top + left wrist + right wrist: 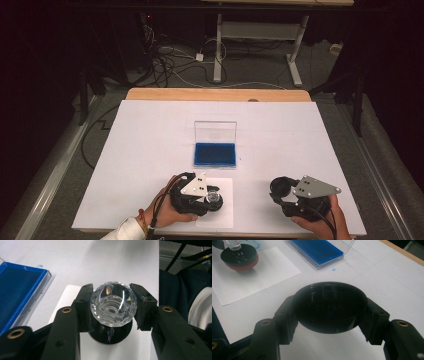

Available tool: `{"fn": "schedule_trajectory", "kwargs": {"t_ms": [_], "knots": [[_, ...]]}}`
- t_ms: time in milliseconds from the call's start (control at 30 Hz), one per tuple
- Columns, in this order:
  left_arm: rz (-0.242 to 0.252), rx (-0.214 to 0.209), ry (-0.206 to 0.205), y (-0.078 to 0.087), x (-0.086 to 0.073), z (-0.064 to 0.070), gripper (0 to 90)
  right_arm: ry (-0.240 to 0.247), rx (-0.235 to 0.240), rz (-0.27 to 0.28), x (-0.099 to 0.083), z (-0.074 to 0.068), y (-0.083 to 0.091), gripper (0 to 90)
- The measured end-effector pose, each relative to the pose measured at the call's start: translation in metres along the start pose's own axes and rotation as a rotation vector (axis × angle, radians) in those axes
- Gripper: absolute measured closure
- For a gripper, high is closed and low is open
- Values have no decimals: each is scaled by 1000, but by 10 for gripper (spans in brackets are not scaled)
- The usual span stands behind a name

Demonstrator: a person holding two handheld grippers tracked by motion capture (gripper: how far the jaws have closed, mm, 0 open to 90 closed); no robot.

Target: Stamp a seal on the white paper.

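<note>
Clamped in the left gripper (111,307), a faceted crystal stamp (113,304) rests on white paper (226,189) at the worktop's near edge. Right gripper (329,312) jaws are closed around a black cap (329,306), near the open blue ink pad (215,154).

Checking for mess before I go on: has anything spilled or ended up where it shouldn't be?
Yes, slightly: small blue ink spots mark the white table beside the open ink pad. Otherwise nothing is odd: left gripper grips the stamp, right gripper its black cap.
</note>
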State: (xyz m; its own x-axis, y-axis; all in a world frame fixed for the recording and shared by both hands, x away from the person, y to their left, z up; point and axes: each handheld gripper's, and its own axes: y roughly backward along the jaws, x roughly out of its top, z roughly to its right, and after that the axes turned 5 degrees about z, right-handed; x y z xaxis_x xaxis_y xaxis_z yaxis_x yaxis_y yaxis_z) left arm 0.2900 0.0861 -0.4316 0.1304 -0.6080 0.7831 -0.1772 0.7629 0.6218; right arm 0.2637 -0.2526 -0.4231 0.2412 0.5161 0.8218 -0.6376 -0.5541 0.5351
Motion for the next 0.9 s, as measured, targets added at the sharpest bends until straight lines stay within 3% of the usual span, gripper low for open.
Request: {"fn": "schedule_trajectory", "kwargs": {"t_ms": [567, 900], "knots": [[-49, -15, 16, -9, -8, -8, 546, 5, 3, -7, 0, 0, -2, 386], [-30, -33, 46, -12, -14, -12, 545, 6, 1, -11, 0, 0, -2, 386]]}}
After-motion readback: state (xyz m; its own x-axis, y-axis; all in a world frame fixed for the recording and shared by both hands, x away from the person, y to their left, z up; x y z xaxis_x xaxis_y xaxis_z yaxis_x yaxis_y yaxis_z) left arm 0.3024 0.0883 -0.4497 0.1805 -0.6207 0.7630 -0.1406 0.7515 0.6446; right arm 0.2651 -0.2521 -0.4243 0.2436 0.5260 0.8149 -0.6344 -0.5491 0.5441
